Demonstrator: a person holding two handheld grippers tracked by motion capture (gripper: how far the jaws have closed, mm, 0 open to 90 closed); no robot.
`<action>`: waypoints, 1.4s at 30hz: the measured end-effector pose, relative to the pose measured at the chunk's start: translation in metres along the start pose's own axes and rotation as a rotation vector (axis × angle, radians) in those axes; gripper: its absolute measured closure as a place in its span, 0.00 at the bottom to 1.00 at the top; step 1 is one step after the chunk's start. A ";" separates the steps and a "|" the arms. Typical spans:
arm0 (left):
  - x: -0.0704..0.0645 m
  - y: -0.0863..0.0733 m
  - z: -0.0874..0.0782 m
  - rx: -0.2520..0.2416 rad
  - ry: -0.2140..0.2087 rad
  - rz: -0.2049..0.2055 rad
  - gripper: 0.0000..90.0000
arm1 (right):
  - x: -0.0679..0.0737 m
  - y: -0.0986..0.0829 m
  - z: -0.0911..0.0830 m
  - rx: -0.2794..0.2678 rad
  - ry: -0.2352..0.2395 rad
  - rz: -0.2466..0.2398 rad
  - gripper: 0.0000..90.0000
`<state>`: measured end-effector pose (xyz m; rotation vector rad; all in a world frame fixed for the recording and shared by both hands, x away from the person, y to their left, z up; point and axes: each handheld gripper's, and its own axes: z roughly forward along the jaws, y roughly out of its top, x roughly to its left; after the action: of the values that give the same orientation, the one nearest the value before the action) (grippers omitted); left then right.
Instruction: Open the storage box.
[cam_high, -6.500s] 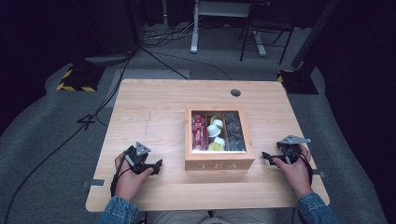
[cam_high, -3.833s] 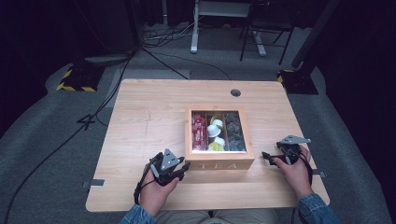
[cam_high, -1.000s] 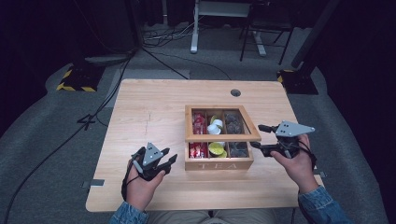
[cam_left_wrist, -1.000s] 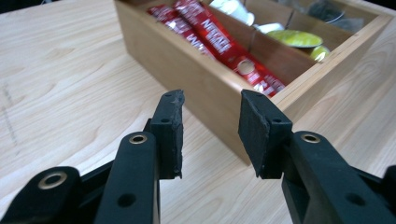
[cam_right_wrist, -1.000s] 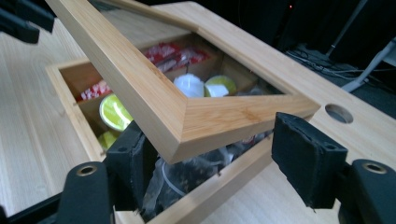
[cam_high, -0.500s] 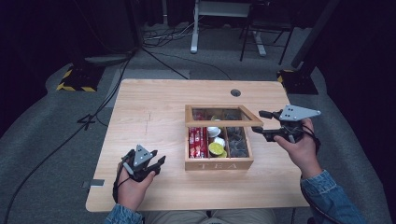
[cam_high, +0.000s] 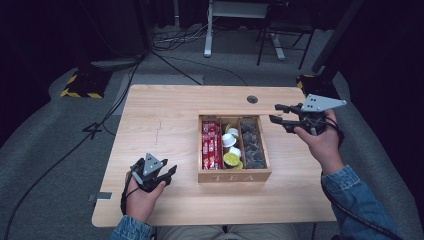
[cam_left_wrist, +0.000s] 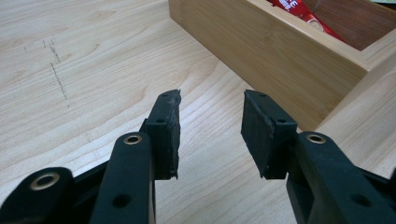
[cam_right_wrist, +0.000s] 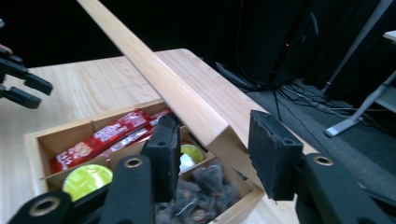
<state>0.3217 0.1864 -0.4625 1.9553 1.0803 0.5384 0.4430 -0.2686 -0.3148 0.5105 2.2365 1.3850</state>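
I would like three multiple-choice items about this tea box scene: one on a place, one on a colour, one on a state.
1. Where is the left hand-held gripper?
A. Inside the tea box
B. Over the table, left of the tea box
C. On the floor

2. What colour are the long packets in the left compartment of the tea box?
A. Red
B. Blue
C. White

3. How is the lid of the tea box?
A. Fully shut
B. Lying on the floor
C. Raised open, at the right hand-held gripper

Answers:
1. B, since the high view shows it above bare wood of the table, apart from the box.
2. A, since both the high view and the right gripper view show red wrappers.
3. C, since the wooden lid slants up above the compartments, its corner between the open jaws.
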 end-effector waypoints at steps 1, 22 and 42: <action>0.000 0.000 0.000 0.000 0.001 0.001 0.64 | -0.002 0.002 0.001 0.003 -0.002 -0.003 0.63; 0.006 -0.011 -0.005 0.014 0.044 -0.019 0.57 | -0.051 0.026 0.027 -0.077 -0.036 0.085 0.66; 0.008 -0.016 -0.009 0.025 0.072 -0.022 0.48 | -0.090 0.038 0.062 -0.098 -0.069 0.176 0.63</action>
<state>0.3119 0.2023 -0.4705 1.9561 1.1578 0.5901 0.5550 -0.2553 -0.2878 0.7238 2.0993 1.5305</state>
